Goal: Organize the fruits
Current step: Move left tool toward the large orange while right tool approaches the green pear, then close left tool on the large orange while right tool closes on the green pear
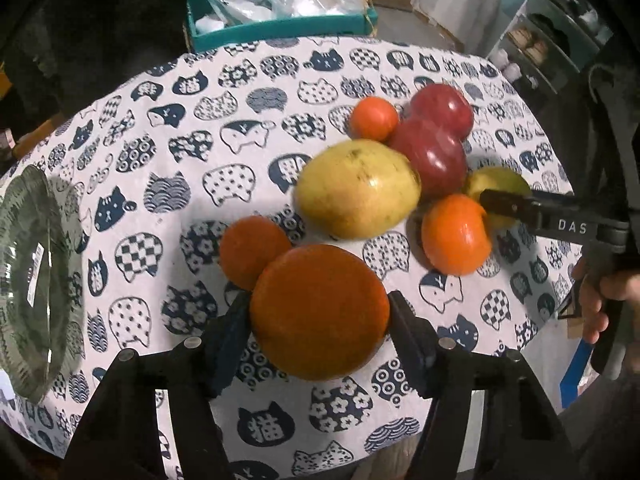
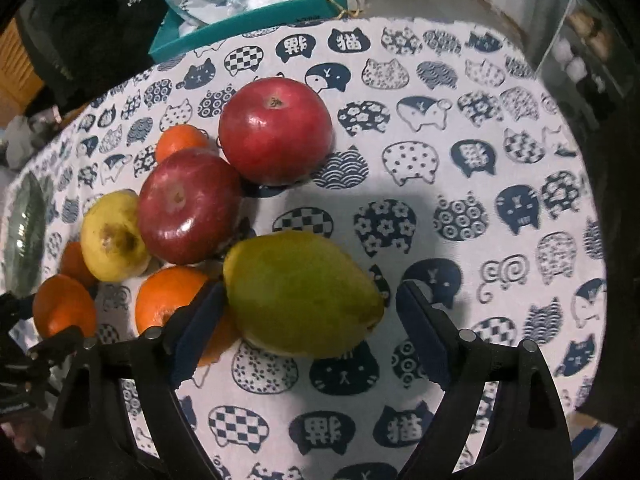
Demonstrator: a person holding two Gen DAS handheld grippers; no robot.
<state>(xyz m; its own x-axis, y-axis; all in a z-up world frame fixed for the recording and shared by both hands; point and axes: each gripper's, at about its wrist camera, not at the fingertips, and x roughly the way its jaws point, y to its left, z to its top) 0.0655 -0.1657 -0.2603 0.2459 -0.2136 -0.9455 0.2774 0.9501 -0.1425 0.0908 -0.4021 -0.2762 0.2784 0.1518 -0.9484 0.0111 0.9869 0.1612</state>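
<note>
My left gripper (image 1: pixel 318 300) is shut on a big orange (image 1: pixel 320 312), with both pads pressed against its sides. A smaller orange (image 1: pixel 256 252) sits just behind it. My right gripper (image 2: pixel 310 292) is open around a green pear (image 2: pixel 300 296); the left pad is at the pear's side and a gap shows at the right pad. Beside the pear lie another orange (image 2: pixel 168 300), a yellow fruit (image 2: pixel 114 236), two red apples (image 2: pixel 188 208) (image 2: pixel 276 130) and a small orange (image 2: pixel 180 140). All rest on the cat-print tablecloth (image 2: pixel 480 200).
A green glass plate (image 1: pixel 32 280) lies at the table's left edge. A teal box (image 1: pixel 280 24) full of plastic bags stands behind the table. A person's hand (image 1: pixel 592 300) holds the right gripper's handle. Shelves (image 1: pixel 560 32) stand at the far right.
</note>
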